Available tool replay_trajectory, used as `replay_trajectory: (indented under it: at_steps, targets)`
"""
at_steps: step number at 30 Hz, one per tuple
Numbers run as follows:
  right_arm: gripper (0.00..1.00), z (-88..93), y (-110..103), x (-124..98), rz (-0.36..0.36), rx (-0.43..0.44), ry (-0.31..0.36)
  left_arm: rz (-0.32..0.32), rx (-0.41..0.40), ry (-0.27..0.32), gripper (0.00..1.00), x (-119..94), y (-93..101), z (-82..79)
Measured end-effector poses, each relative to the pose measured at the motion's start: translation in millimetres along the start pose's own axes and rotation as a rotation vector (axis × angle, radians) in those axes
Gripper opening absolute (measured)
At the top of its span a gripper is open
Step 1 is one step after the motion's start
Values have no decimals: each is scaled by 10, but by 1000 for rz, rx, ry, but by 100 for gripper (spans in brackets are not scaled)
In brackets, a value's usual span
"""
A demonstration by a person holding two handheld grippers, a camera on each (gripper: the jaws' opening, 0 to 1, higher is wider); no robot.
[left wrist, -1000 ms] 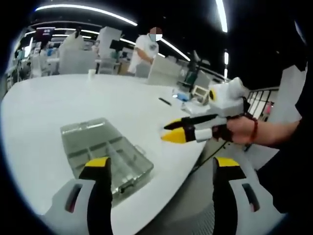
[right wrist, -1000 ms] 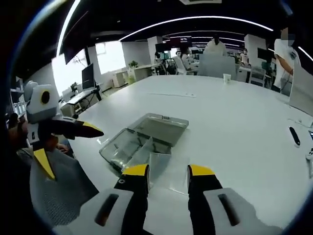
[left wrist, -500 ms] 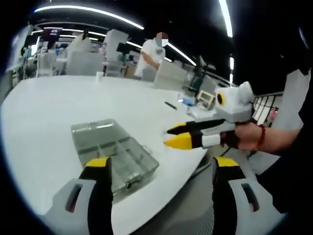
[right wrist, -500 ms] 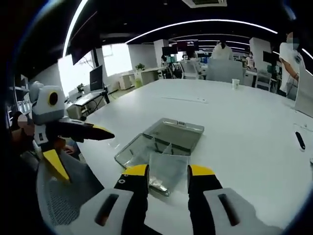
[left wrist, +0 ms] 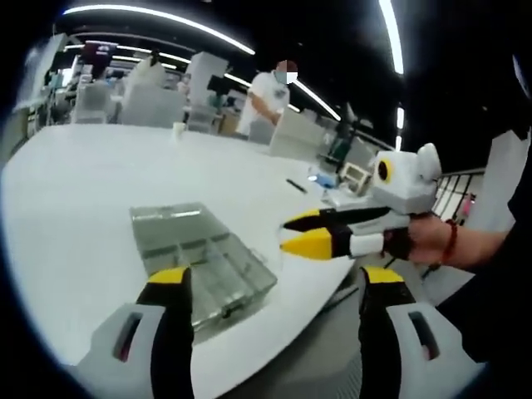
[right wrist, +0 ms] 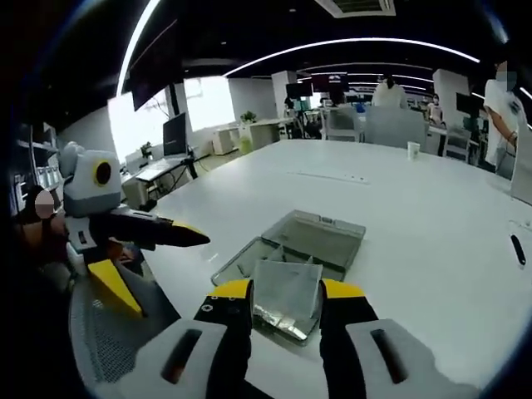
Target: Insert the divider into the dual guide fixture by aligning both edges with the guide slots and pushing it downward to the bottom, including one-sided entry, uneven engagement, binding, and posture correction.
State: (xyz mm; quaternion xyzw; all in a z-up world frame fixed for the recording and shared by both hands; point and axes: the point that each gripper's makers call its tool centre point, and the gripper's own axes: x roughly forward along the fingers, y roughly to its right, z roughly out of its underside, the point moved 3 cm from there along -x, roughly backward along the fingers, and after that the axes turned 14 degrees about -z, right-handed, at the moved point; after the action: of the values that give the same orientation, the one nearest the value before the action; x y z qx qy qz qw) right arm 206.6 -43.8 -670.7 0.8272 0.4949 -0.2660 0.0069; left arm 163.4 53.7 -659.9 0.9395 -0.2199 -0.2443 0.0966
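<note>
So the insertion is not yet begun, as far as these frames let me judge. The right gripper (right wrist: pixel 285 303) is holding the divider (right wrist: pixel 287 287), a clear, thin sheet, upright between its jaws, which are closing on its two side edges; in the left gripper view that same gripper (left wrist: pixel 299 234) is coming in from the right with its yellow tips nearly together, and the sheet itself is too transparent to make out there. The left gripper (left wrist: pixel 270 291) is hanging with its jaws wide apart and nothing between them; in the right gripper view it (right wrist: pixel 158 249) is showing at the left, likewise spread and empty. The fixture (left wrist: pixel 204 259), a clear compartmented box with its lid (right wrist: pixel 324 235) lying open flat behind it, is sitting near the edge of the white table (left wrist: pixel 75 191). The divider is floating in front of and above the box, apart from it, so neither edge is in a guide slot. What is left, by my reading, is everything that matters: bringing the sheet over the slots, squaring both edges, and pressing it to the bottom while watching for one side leading and binding. A person (left wrist: pixel 270 96) is standing at a far desk.
</note>
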Motion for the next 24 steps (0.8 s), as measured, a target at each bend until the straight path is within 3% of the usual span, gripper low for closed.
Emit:
replay_trajectory:
  at_steps: [4,19,24]
  targets:
    - [27,-41,-52,33,-12,-25,-4,2,-55,24,78,-10,-34,-35]
    - [27,-127,-151,60,-41,-56,21,1,-109,38,73,14,-88,-67]
    - [27,-118,-182,23,-31,-68,12,18,-104,39,65,30,-55,-64]
